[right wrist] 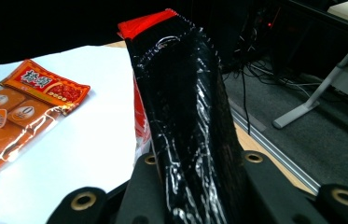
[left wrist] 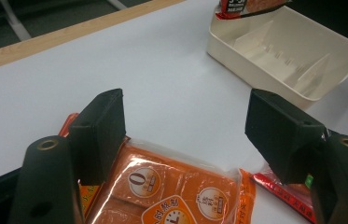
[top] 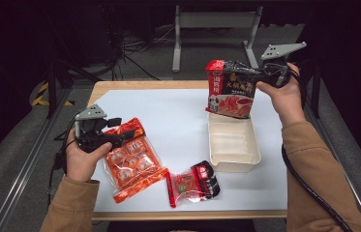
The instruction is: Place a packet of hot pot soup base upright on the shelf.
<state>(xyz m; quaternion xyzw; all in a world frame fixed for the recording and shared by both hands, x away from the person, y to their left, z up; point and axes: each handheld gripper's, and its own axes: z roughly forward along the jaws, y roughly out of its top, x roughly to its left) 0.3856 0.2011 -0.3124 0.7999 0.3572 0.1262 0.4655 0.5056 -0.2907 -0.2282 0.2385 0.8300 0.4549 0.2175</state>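
A: Cream plastic tray, contents?

B: Nothing lies in it. My right claw is clamped on the upright red-and-black foil pouch, whose bottom edge hangs over the tray's far end.

A: Left claw?

B: Jaws spread wide, gripping nothing, just above the orange clear-plastic snack bag on the white table.

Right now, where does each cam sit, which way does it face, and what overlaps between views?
High view: above the person's side, looking forward and down on the table; both forearms, left gripper, right gripper.
Left gripper view: on that gripper, over the orange packet toward the cream tray; open black jaws.
Right gripper view: along jaws clamped on the black-red pouch.
Shared: both gripper views show the orange packet and white table.
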